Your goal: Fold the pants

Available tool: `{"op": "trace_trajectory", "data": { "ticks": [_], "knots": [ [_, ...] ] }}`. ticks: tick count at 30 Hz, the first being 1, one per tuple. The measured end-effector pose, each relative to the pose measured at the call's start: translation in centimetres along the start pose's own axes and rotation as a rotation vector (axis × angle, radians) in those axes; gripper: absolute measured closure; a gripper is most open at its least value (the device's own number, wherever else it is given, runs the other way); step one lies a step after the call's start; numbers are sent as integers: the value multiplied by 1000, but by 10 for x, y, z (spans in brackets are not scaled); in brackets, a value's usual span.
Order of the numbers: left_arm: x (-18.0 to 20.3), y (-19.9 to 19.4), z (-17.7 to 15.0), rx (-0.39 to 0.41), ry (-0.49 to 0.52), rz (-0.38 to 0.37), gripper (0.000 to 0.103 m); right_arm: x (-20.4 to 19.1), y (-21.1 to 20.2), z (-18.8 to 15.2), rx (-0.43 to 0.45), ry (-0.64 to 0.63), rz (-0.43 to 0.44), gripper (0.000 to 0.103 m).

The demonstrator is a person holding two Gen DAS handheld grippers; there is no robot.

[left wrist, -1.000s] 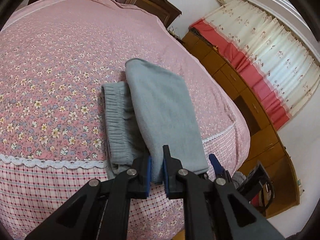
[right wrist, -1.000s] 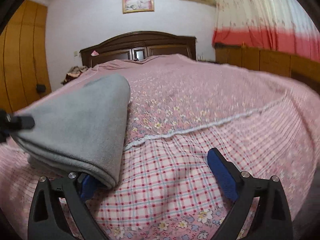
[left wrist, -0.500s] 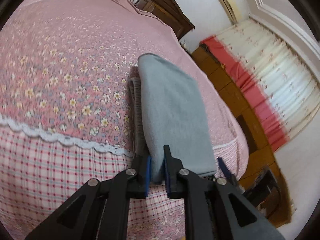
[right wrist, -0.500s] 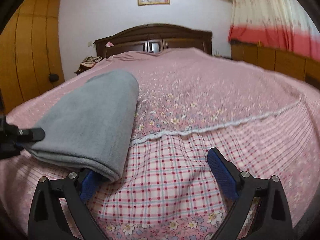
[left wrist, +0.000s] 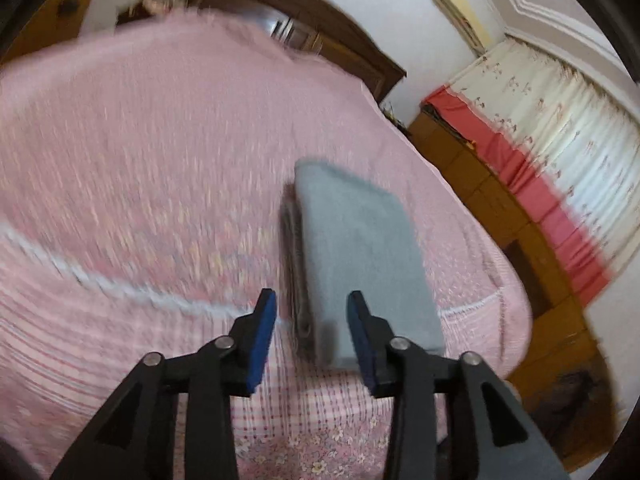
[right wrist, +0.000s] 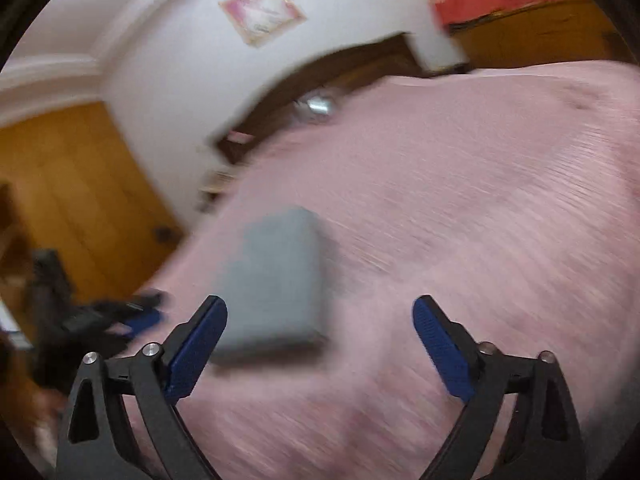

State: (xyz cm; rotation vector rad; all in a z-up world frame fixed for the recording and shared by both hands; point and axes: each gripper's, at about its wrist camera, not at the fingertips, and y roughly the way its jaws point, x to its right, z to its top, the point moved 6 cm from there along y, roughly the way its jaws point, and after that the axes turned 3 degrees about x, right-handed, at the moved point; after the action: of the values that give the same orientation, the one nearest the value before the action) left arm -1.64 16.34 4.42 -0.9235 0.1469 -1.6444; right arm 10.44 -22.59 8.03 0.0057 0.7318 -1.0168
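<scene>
Your left tongs are opening off the folded grey pants on the bed, your empty right tongs narrowing; the fold looks finished, so next just withdraw.

Bed: broad pink cover open from 9 to 12 o'clock of the folded pants, nothing lying there. Pants sit as a low grey block near the foot edge, the only obstacle on the cover. Headboard closes off 12 o'clock. Wooden cabinets and curtain wall off 2 to 4 o'clock beyond the bed's edge. Both views blurred.
</scene>
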Motion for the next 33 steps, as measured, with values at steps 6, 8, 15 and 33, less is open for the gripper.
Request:
{"op": "trace_trajectory", "data": {
  "ticks": [6,8,15,33],
  "knots": [
    [69,16,11,37,195,-4,41,-6,80,-4,-157,95,231,96],
    [77,36,-1,29,224,-3,41,3,98,-28,-279,174,294,96],
    [59,99,-30,-47,368,105,52,39,91,-41,-266,271,264,103],
    [44,145,23,-161,240,129,21,52,165,24,-349,301,231,103]
  ]
}}
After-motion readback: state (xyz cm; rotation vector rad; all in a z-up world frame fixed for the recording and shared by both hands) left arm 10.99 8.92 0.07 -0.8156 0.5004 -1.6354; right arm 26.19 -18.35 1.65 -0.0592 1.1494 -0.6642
